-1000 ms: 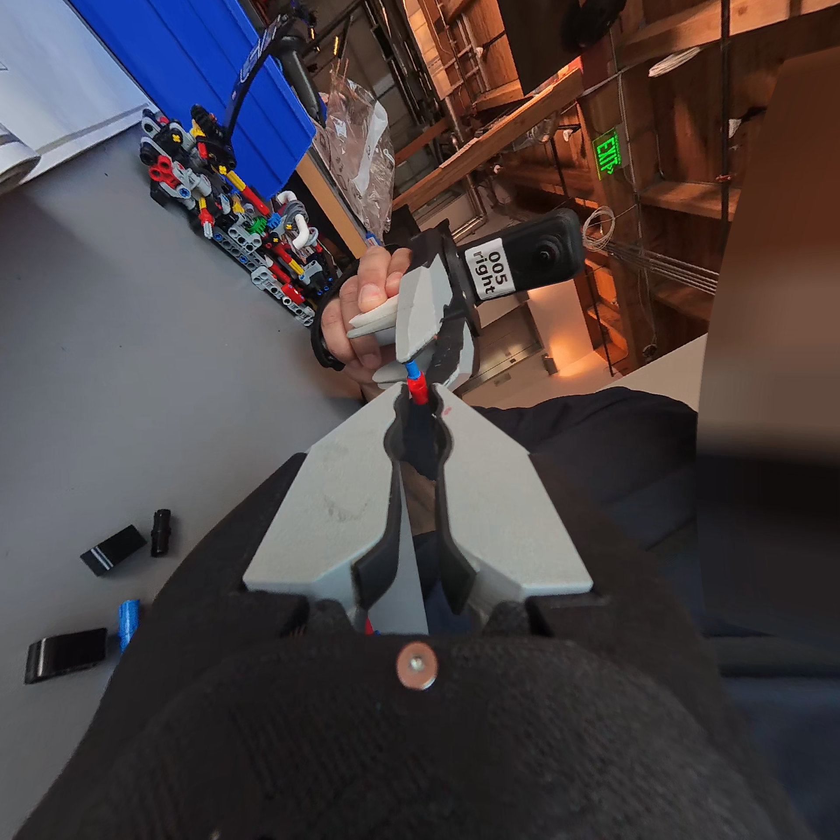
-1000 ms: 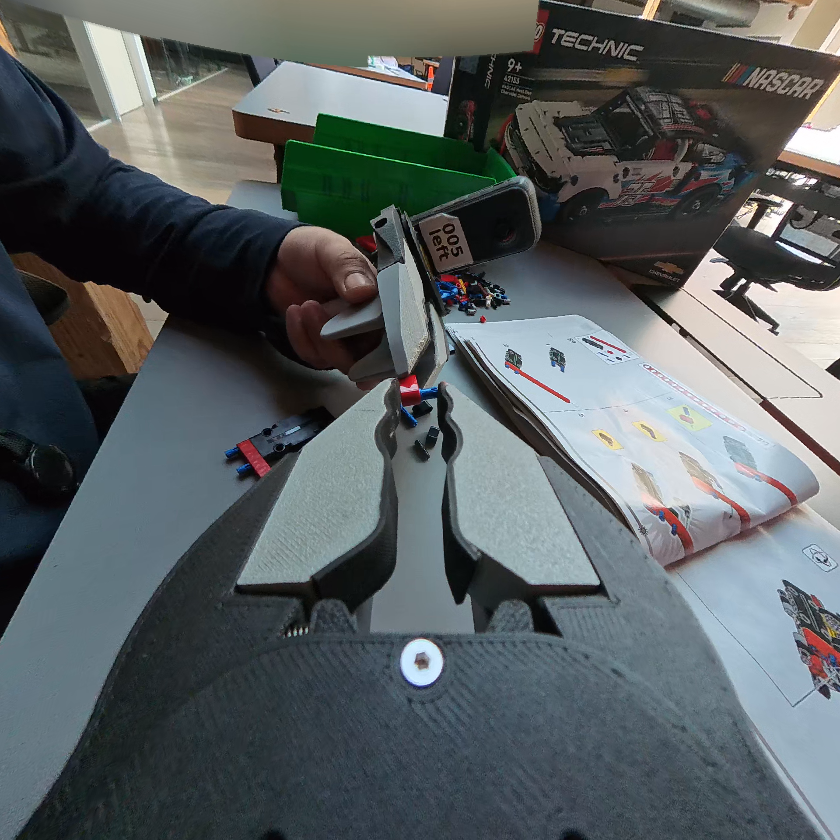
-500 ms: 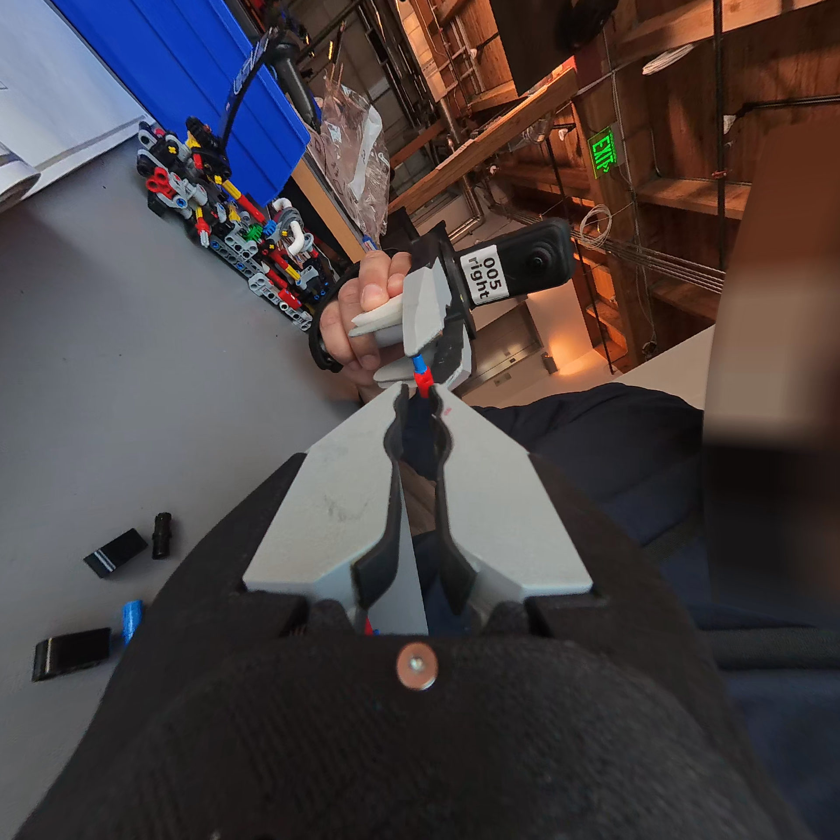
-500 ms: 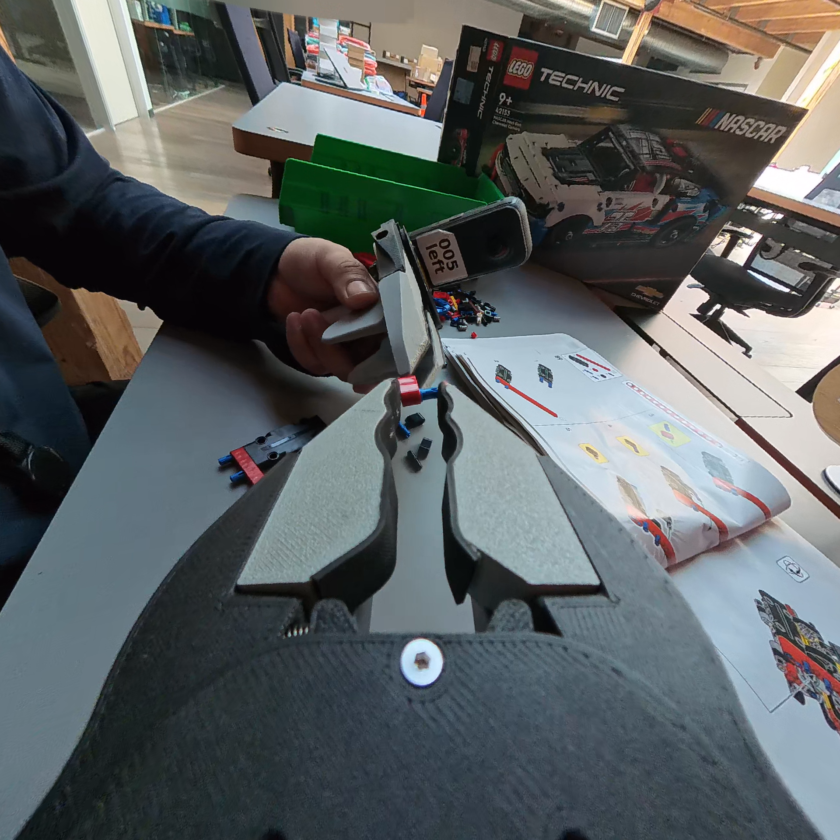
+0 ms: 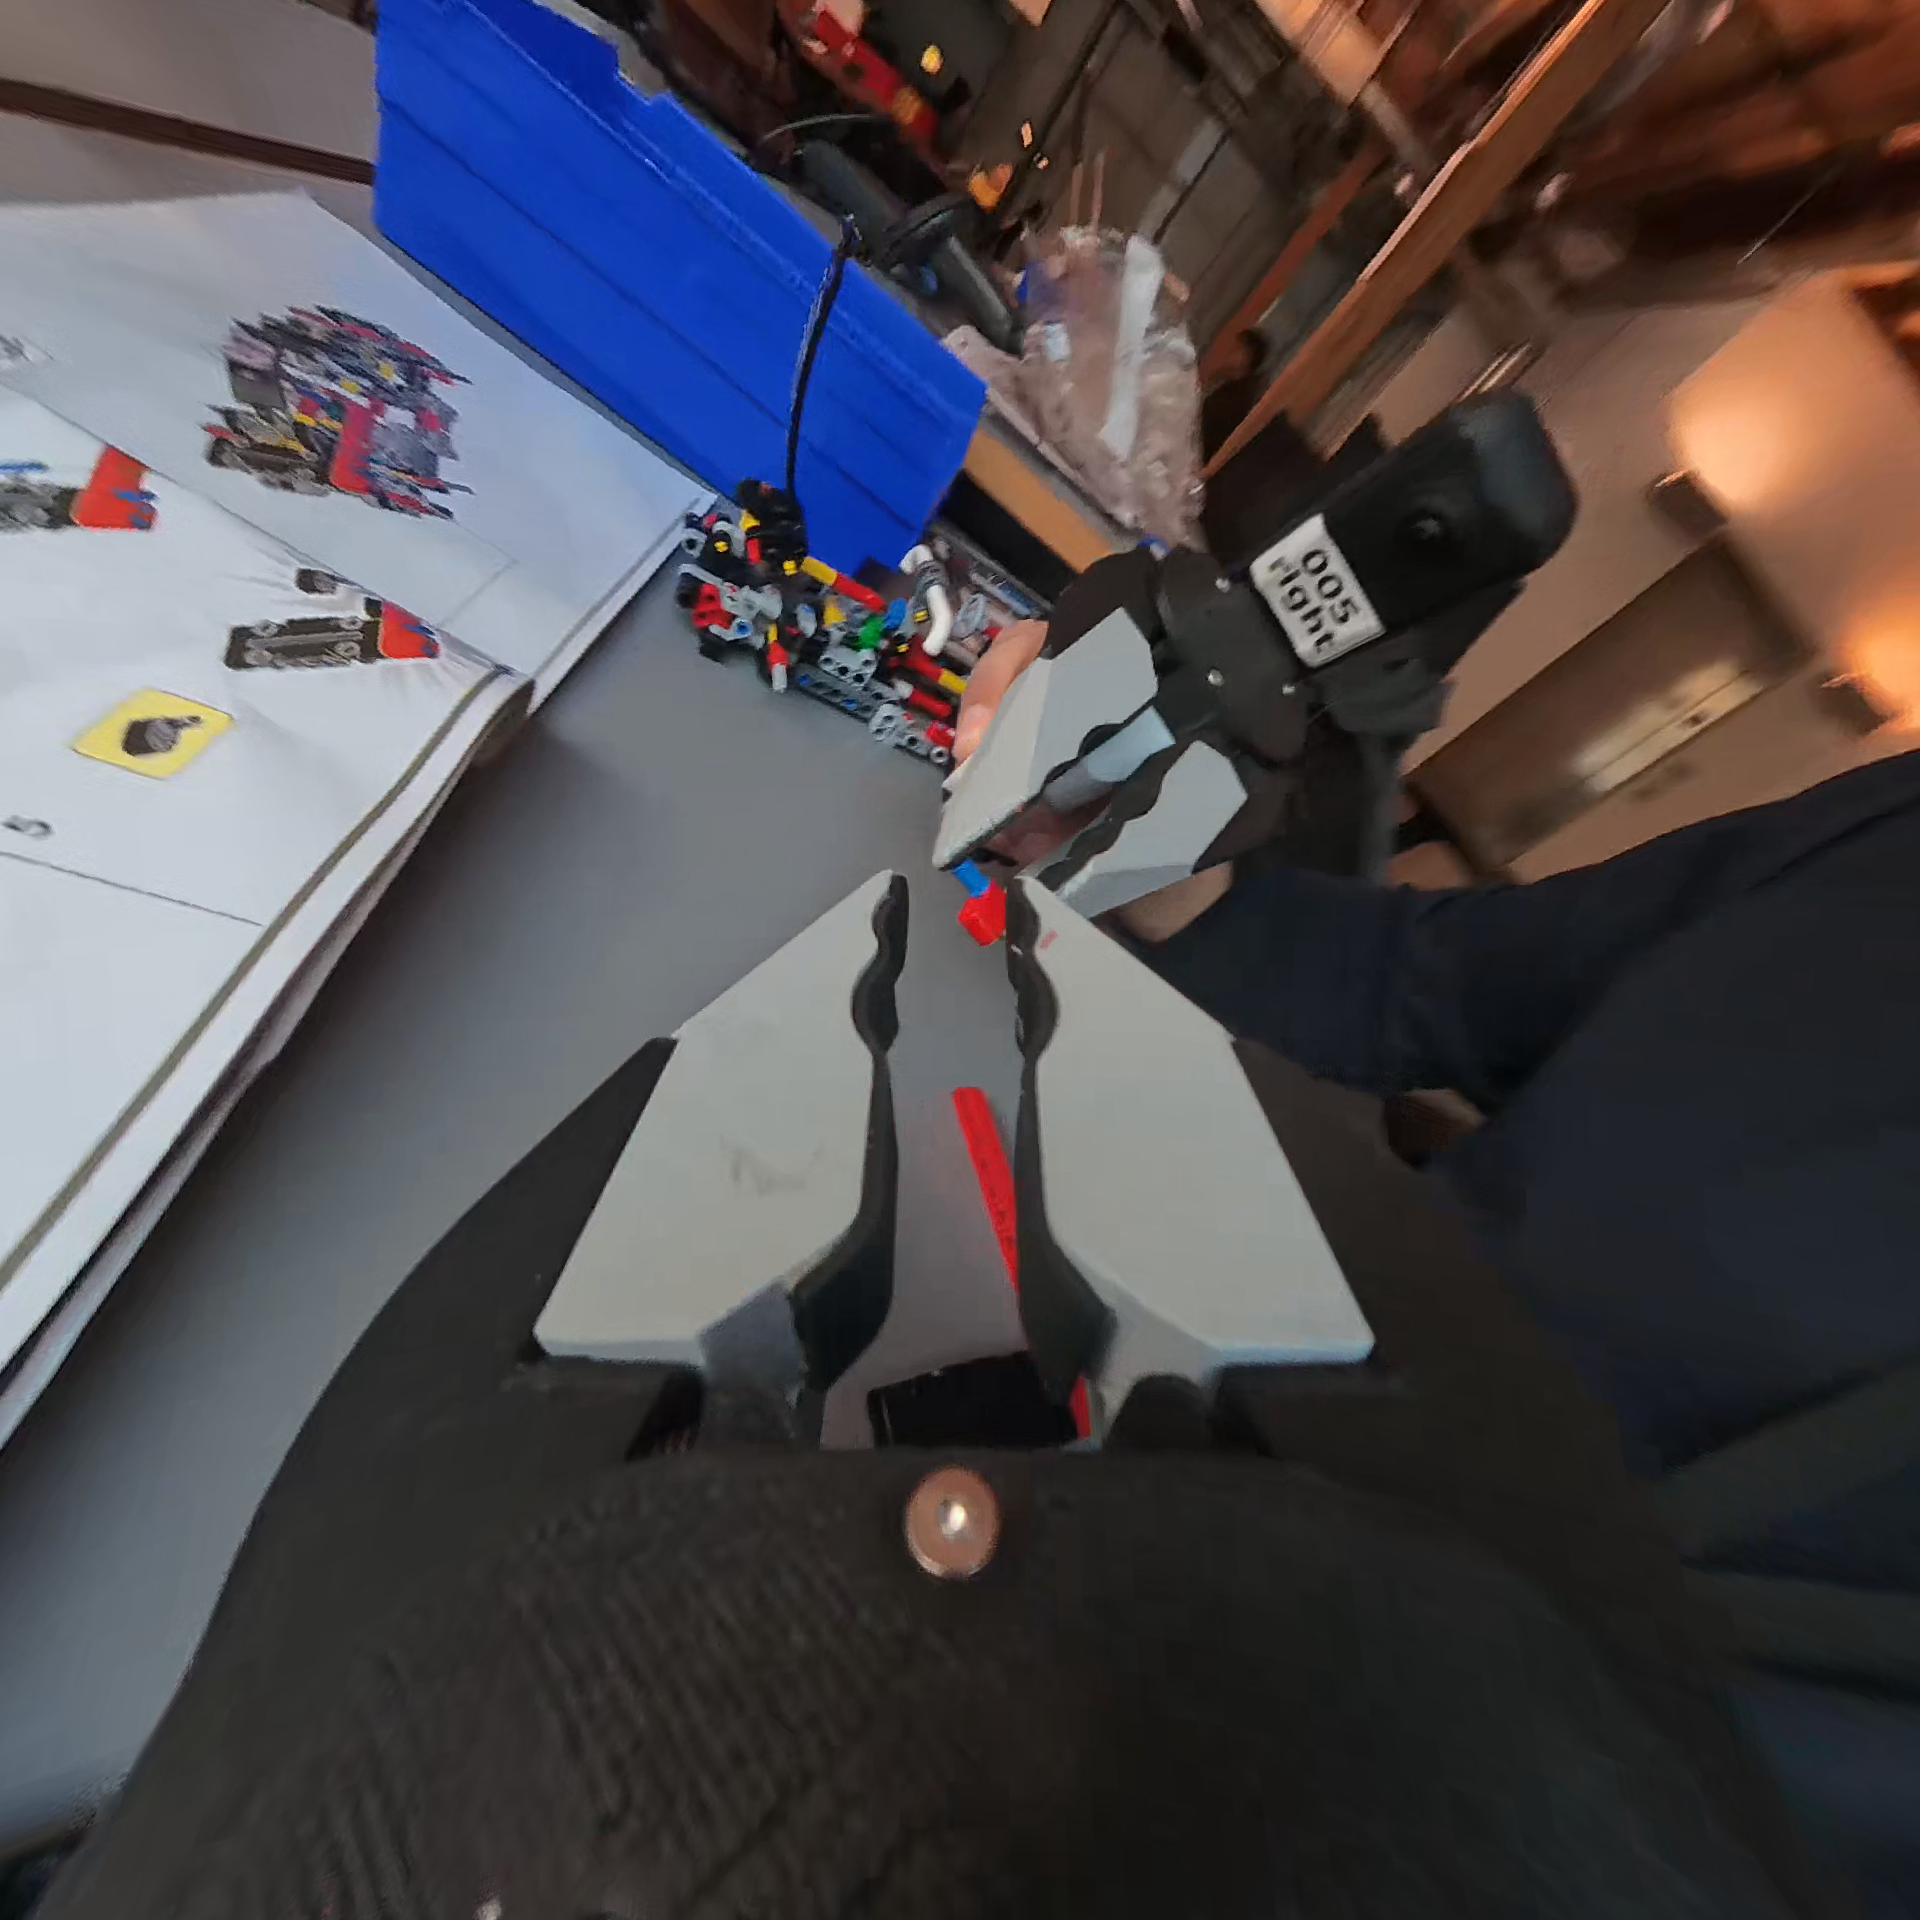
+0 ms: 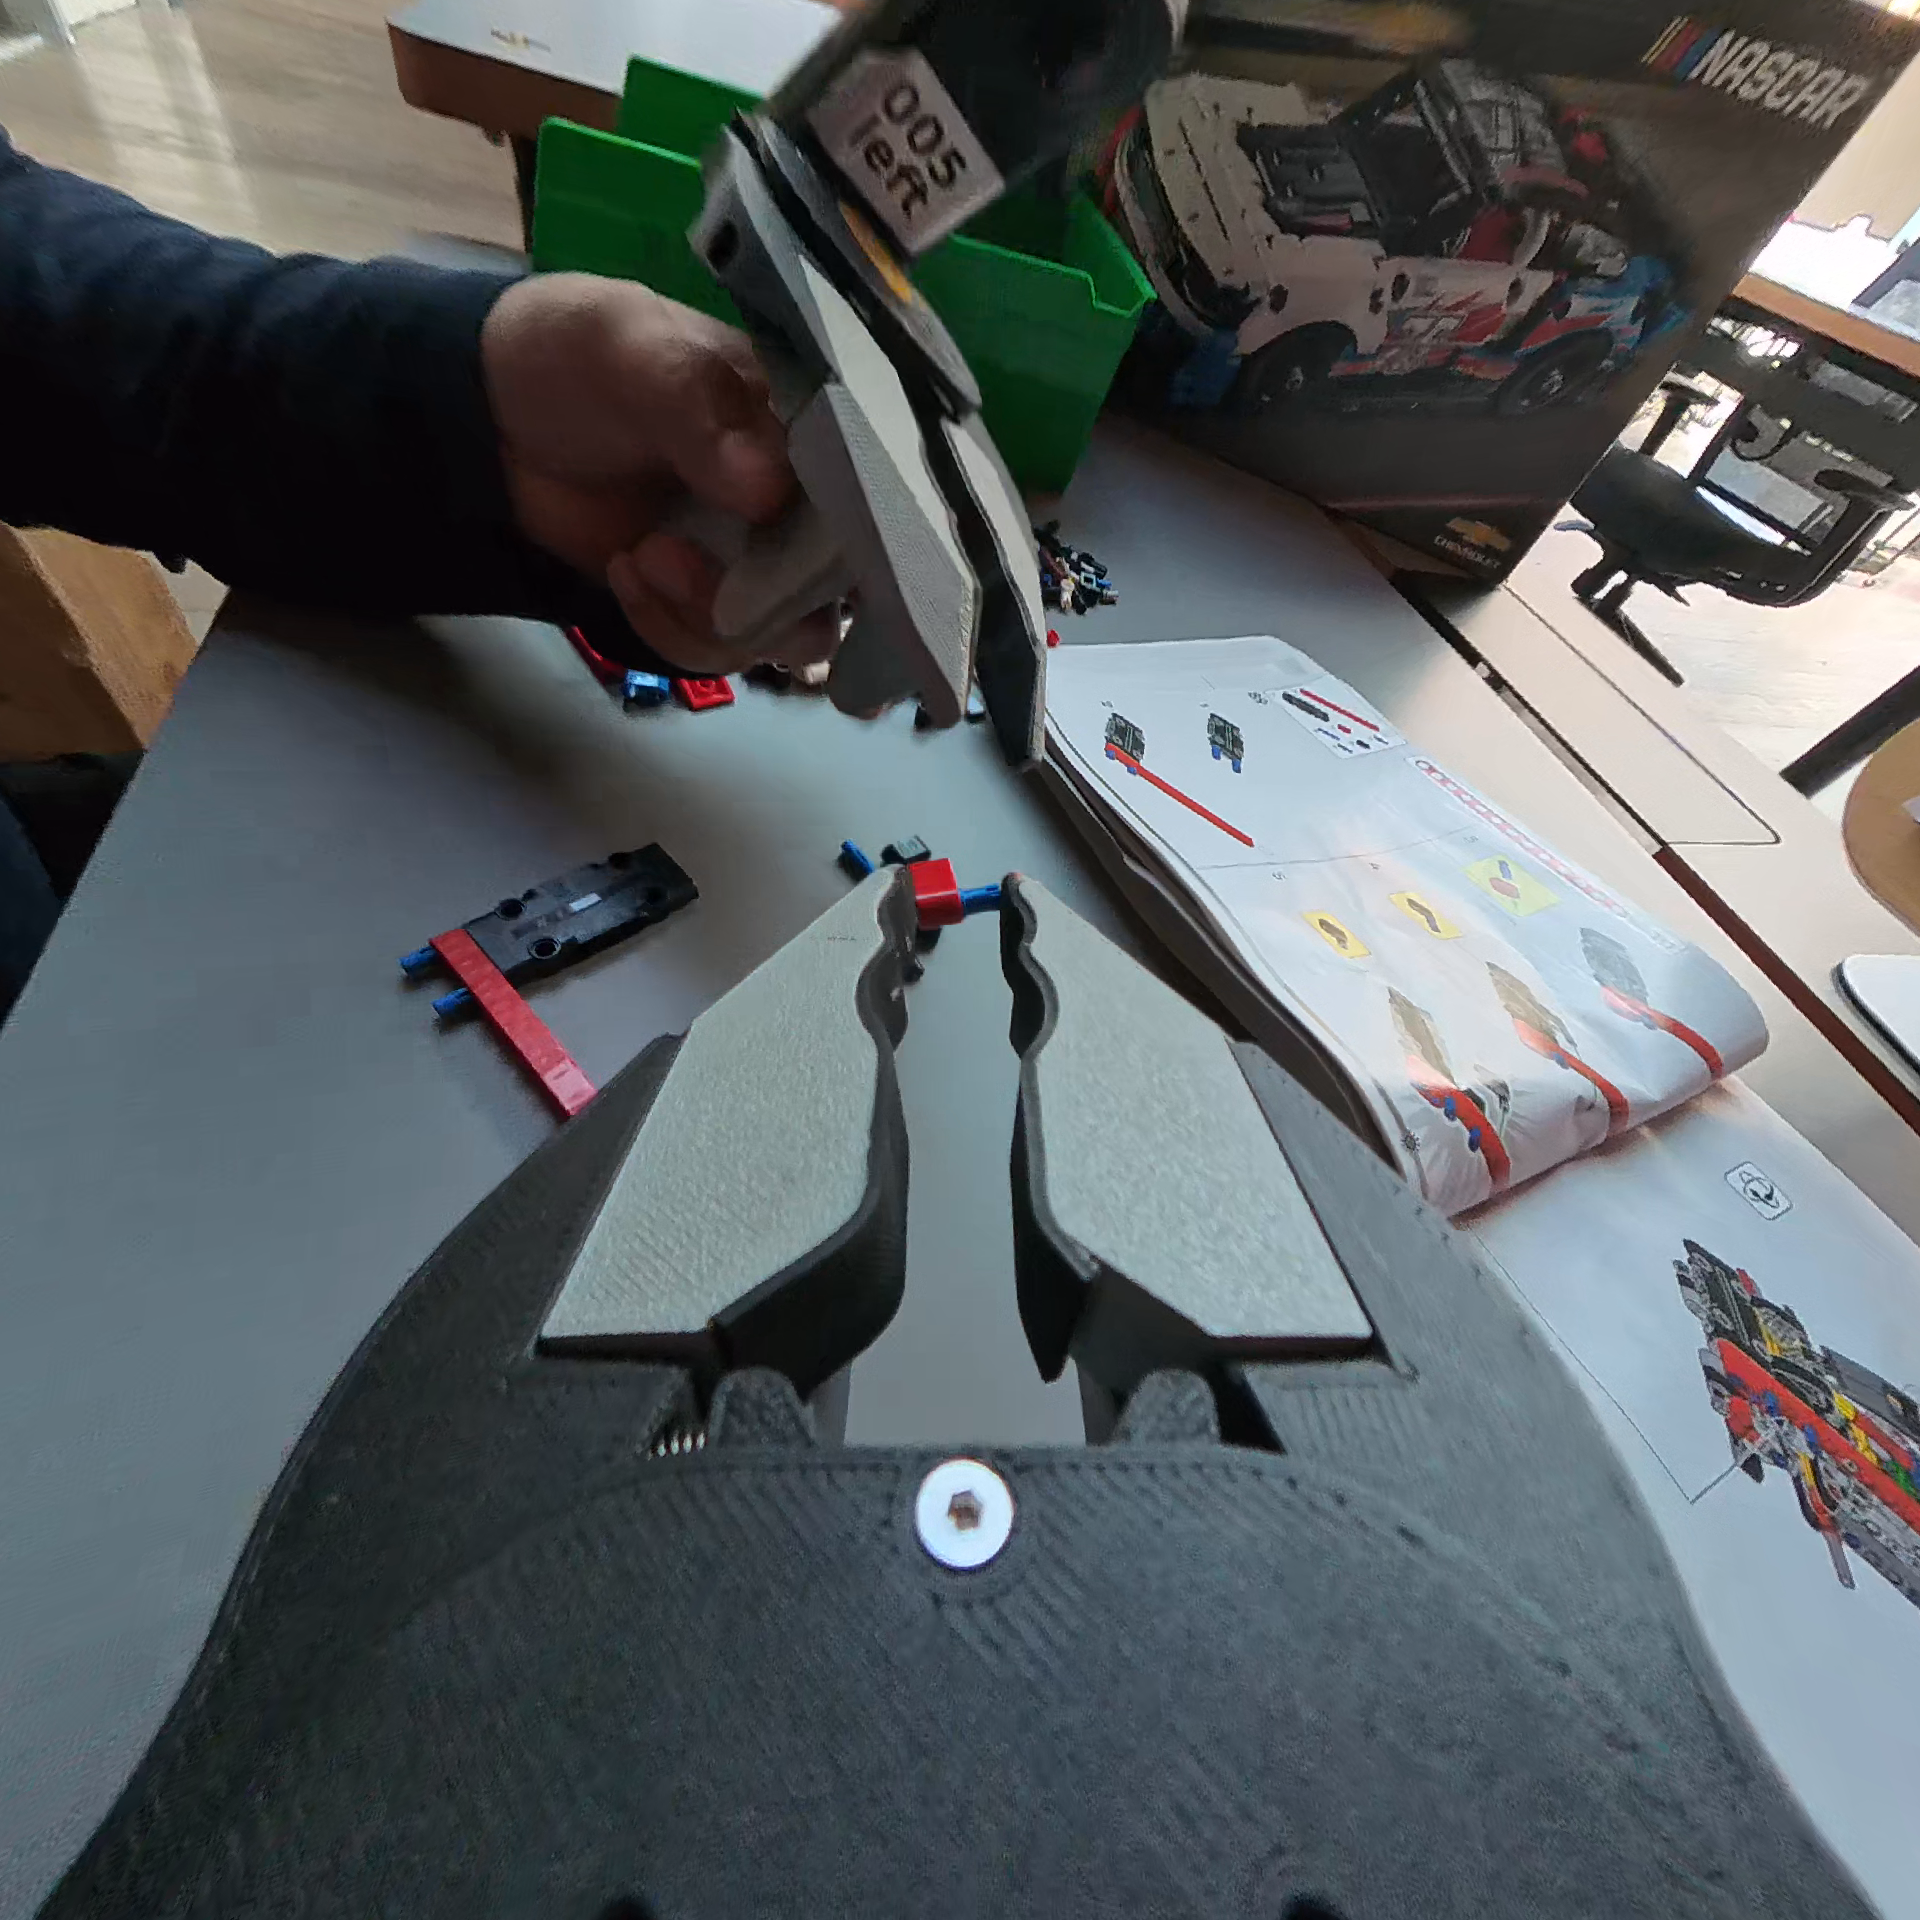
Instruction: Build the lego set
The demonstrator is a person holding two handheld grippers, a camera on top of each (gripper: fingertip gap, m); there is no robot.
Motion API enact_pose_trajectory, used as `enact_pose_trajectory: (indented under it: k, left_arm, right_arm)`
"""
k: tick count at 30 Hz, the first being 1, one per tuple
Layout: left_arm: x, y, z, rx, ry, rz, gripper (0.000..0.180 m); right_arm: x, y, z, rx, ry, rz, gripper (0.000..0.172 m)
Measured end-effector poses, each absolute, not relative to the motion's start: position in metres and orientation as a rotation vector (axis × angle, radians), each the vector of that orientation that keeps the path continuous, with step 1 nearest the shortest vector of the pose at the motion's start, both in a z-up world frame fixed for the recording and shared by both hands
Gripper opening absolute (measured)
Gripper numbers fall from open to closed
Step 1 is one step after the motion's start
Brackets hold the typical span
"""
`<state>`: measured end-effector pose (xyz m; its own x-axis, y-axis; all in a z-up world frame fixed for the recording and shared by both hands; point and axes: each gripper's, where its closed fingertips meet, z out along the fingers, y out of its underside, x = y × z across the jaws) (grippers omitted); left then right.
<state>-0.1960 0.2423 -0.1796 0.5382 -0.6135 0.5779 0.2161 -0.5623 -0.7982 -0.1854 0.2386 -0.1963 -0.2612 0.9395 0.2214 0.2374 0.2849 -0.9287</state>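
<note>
My right tongs (image 6: 951, 902) gripped a red block (image 6: 932, 891) by its blue pin (image 6: 977, 900), keeping it steady. My left tongs (image 5: 951, 914) stood released, empty

Quick tally: two grippers, the left gripper (image 6: 977, 727) at 12 o'clock and the right gripper (image 6: 951, 899) dead centre. One red block on a blue pin (image 6: 940, 894), in the right gripper. One black plate with a red beam (image 6: 551, 935) at 9 o'clock on the table (image 6: 260, 779). One open instruction booklet (image 6: 1403, 914) at 3. One green bin (image 6: 1018, 301) and one printed box (image 6: 1455, 260) up around 1. One blue bin (image 5: 644, 239). One pile of mixed small parts (image 5: 831, 634), too jumbled to count.
</note>
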Motion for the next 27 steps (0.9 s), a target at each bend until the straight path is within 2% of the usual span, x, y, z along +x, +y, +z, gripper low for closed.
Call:
enact_pose_trajectory:
  k: [9, 14, 27]
  left_arm:
    - [-0.201, 0.238, -0.167, -1.843, 0.364, -1.023, 0.017]
    - [-0.187, 0.234, -0.182, -1.905, 0.463, -0.927, 0.015]
    - [-0.196, 0.241, -0.186, -1.927, 0.360, -0.982, 0.015]
  right_arm:
    - [-0.188, 0.254, -0.220, -1.164, -1.746, 0.916, 0.013]
    - [-0.189, 0.264, -0.224, -1.203, -1.716, 0.910, 0.013]
    - [-0.195, 0.279, -0.232, -1.288, -1.700, 0.950, 0.014]
